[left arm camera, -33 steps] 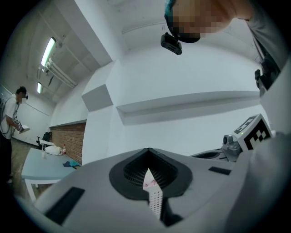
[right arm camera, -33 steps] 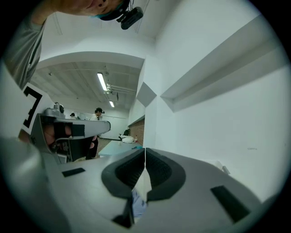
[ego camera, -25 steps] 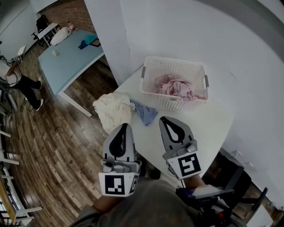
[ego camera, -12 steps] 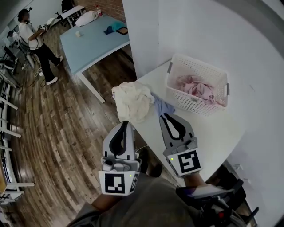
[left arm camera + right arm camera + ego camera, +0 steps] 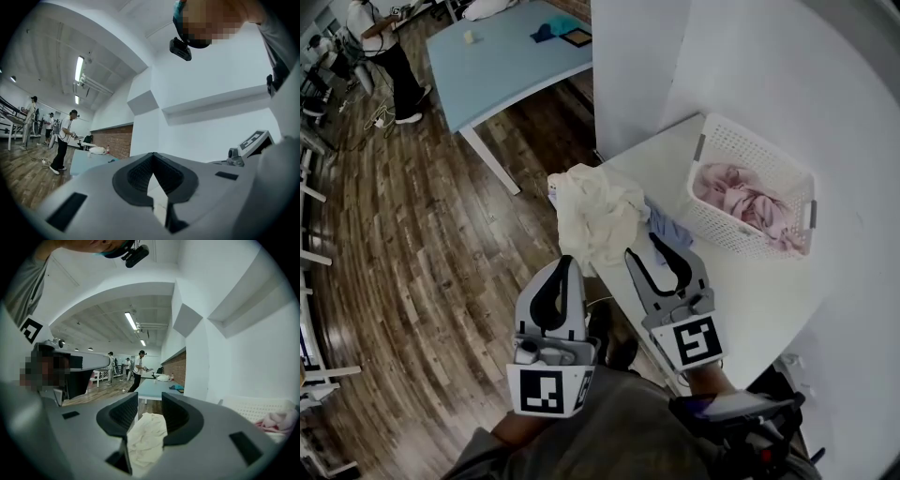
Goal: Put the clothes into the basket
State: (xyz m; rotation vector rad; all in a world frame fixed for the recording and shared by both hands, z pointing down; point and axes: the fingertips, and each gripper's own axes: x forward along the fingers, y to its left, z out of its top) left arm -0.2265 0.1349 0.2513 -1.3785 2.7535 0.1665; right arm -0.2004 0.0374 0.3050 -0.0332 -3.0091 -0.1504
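A white plastic basket (image 5: 722,150) stands on the white table (image 5: 759,300) against the wall, with pink clothes (image 5: 750,202) inside. A cream cloth (image 5: 595,216) lies bunched on the table's left corner and hangs over its edge. A small blue cloth (image 5: 664,225) lies beside it. My right gripper (image 5: 660,255) hovers just short of both cloths; its jaws have just been opening and hold nothing. In the right gripper view the cream cloth (image 5: 147,437) shows beyond the parted jaws (image 5: 150,401). My left gripper (image 5: 565,269) is shut and empty, over the floor left of the table.
A light blue table (image 5: 506,56) with small items stands at the back left on the wooden floor (image 5: 422,244). A person (image 5: 380,37) stands near it. A white column (image 5: 637,66) rises behind the white table's corner.
Both grippers have come closer to the cream and blue cloths at the table's corner. The right jaws went from shut to open. The basket now lies further right in the head view.
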